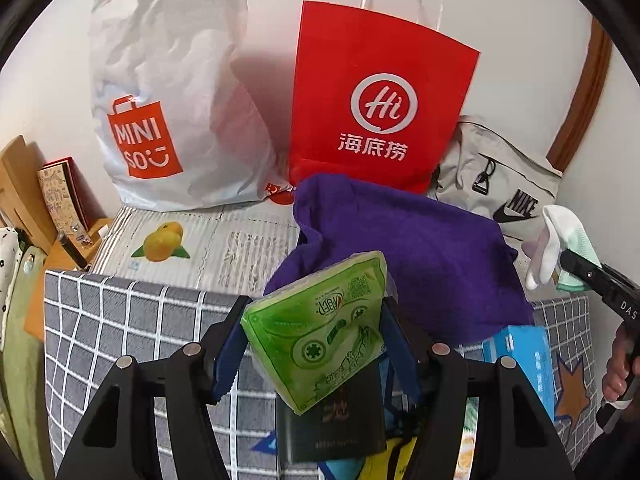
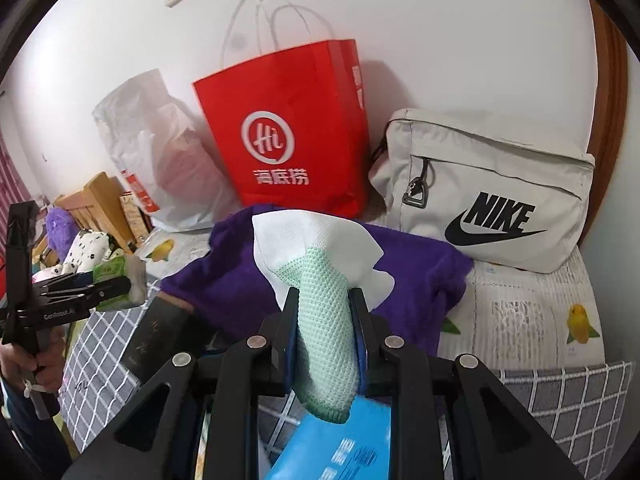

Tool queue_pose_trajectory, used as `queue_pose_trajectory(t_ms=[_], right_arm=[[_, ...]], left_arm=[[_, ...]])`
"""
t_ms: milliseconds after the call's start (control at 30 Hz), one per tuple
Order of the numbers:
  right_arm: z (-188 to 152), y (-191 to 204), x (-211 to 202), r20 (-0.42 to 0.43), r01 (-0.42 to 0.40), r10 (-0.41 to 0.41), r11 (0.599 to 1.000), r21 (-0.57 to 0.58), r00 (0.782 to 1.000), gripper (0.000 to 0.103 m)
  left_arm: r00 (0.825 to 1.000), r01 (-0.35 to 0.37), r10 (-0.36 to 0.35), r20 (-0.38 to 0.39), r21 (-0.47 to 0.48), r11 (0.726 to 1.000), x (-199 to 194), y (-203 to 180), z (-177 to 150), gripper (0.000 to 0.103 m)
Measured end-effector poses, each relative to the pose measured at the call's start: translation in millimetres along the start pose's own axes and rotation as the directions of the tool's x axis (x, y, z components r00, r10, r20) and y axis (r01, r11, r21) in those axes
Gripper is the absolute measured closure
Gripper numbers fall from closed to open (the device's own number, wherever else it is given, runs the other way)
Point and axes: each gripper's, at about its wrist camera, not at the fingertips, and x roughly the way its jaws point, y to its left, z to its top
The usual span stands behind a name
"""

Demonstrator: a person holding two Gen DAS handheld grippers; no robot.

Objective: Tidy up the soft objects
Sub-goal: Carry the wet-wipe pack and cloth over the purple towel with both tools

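Note:
My left gripper (image 1: 316,320) is shut on a green tissue pack (image 1: 320,328) and holds it above a grey checked storage box (image 1: 132,320). My right gripper (image 2: 323,304) is shut on a mint and white sock (image 2: 320,280), lifted over the same box. A purple towel (image 1: 420,248) lies draped over the box's far edge; it also shows in the right wrist view (image 2: 224,280). The right gripper with the sock shows at the right in the left wrist view (image 1: 560,248). The left gripper with the tissue pack shows at the left in the right wrist view (image 2: 116,276).
A red paper bag (image 1: 376,100), a white Miniso plastic bag (image 1: 172,112) and a grey Nike bag (image 2: 492,192) stand against the wall. A blue box (image 2: 340,444) and a black box (image 1: 328,424) lie in the checked box. Plush toys (image 2: 80,248) lie left.

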Motion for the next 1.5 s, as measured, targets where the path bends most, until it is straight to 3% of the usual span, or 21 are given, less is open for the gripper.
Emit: queue_pose_trajectory(t_ms=[467,867,1033,1133,1267,1400,1500], right_arm=[[28.4,-36.3,71.6,-0.085,0.061,-0.056,0.997,0.048,0.995,0.080],[24.4,-53.8,125.8,-0.201,0.083,-0.074,0.996,0.040,0.977,0.079],[22.7,-57.8,133.1,-0.223,0.095,-0.086,0.995,0.030,0.971,0.072],[21.7,-58.6,134.1,-0.231,0.092,-0.084,0.995,0.023,0.969,0.055],[22.7,-52.8,128.9,-0.222,0.112,-0.112,0.994,-0.017,0.968,0.053],[28.0,-50.1,114.0,-0.195,0.098,-0.099,0.995,-0.019,0.976,0.043],[31.9,-52.5,107.5,-0.172,0.092,-0.092,0.996,-0.010,0.981,0.043]], left_arm=[[0.998,0.015,-0.013,-0.056,0.024,1.000,61.8,-14.0,40.4,0.041],[0.993,0.027,-0.017,-0.120,0.086,0.996,121.8,-38.2,71.2,0.041],[0.989,0.022,-0.009,-0.146,0.083,0.996,146.0,-43.3,82.9,0.041],[0.987,0.021,-0.006,-0.159,0.092,0.996,158.3,-47.2,89.0,0.041],[0.985,0.022,-0.005,-0.172,0.096,0.995,170.3,-50.4,93.1,0.041],[0.981,0.012,0.011,-0.195,0.116,0.993,180.5,-54.2,93.6,0.041],[0.980,0.010,0.012,-0.197,0.110,0.994,183.9,-53.1,94.7,0.040]])
